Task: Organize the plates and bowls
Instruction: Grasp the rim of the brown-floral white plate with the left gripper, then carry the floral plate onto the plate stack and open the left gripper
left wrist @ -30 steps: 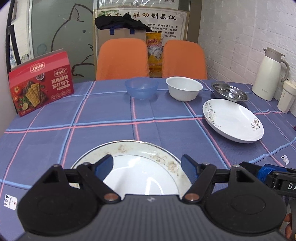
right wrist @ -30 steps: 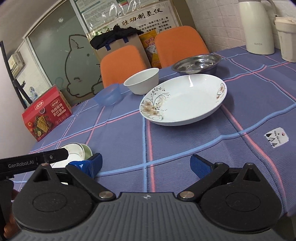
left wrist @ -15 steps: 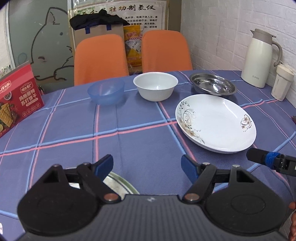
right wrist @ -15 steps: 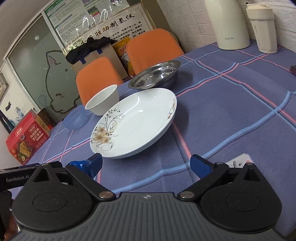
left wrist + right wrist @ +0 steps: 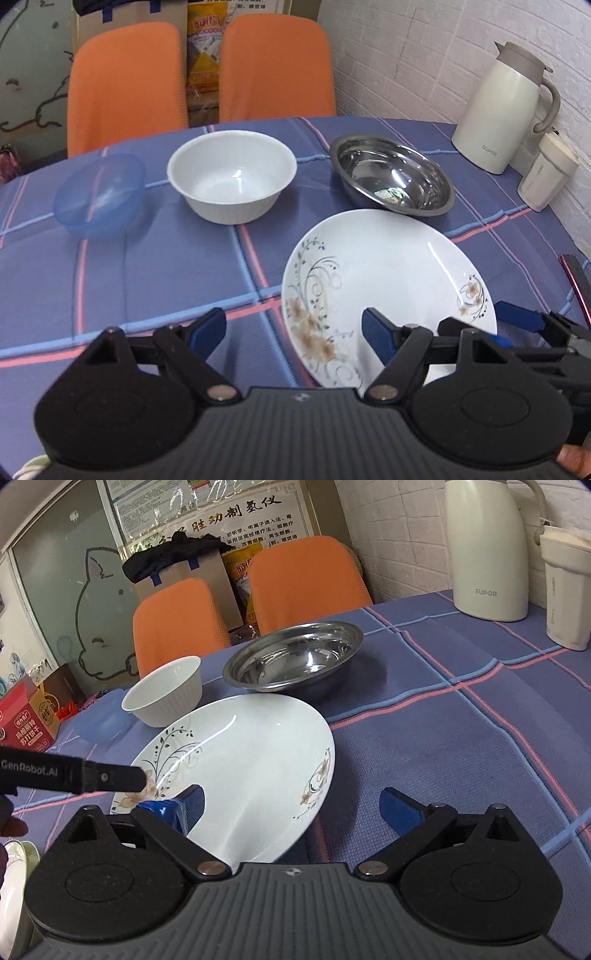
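Straddling the floral plate [image 5: 240, 760], both hand-held grippers [image 5: 293, 328] [image 5: 291, 805] gape, holding nothing.

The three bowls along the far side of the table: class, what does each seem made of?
Translucent blue bowl: likely plastic, since light passes through it. White ribbed bowl: ceramic or melamine, opaque and glossy; unclear which. Silver metal bowl: probably stainless steel, with mirror-like reflections.

Three bowls [image 5: 232, 175] behind plate [image 5: 388, 291]
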Tool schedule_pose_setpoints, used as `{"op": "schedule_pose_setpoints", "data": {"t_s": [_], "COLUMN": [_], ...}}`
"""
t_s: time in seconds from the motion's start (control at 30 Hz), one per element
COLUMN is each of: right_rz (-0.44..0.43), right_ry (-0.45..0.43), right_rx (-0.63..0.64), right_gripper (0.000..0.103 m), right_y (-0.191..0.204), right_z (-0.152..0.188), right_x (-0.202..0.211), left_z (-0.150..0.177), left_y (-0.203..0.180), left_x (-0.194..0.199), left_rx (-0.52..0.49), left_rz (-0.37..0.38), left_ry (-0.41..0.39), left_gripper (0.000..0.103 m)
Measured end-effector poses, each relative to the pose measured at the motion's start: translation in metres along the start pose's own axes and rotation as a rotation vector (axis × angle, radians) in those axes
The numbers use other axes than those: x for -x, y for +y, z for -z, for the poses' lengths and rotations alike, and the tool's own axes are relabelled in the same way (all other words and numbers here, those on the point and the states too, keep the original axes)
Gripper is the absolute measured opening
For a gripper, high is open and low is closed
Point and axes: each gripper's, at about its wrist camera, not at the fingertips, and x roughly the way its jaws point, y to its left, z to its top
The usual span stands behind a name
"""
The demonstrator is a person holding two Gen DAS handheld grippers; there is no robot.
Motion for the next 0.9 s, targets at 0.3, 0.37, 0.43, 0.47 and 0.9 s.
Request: {"op": "schedule_pose_setpoints", "data": {"t_s": [0.3, 0.37, 0.43, 0.47, 0.9], "right_rz": [-0.007, -0.009, -0.019, -0.029, 0.018], "right_ry": [0.044, 0.048, 0.05, 0.051, 0.014], "right_rx": [0.109, 0.126, 0.143, 0.156, 0.08], "right_gripper": [0.089, 0.089, 0.09, 0.091, 0.091], "right_y": [0.012, 0.016, 0.023, 0.027, 0.042], "right_z": [-0.004, -0.003, -0.002, -0.002, 0.008], "right_x": [-0.013, -0.014, -0.017, -0.018, 0.004], "left_z": [-0.01, -0.009, -0.009, -0.008, 0.005], "left_y": [-0.009, -0.011, -0.014, -0.015, -0.025], "left_x": [-0.04, -0.041, -0.041, -0.041, -0.014], "left_rx": [0.035, 0.025, 0.006, -0.003, -0.018], "left_rz": [0.026, 0.018, 0.003, 0.004, -0.018], "left_ry": [0.047, 0.04, 0.034, 0.031, 0.019], "left_gripper": [0.065, 0.056, 0.047, 0.043, 0.04]}}
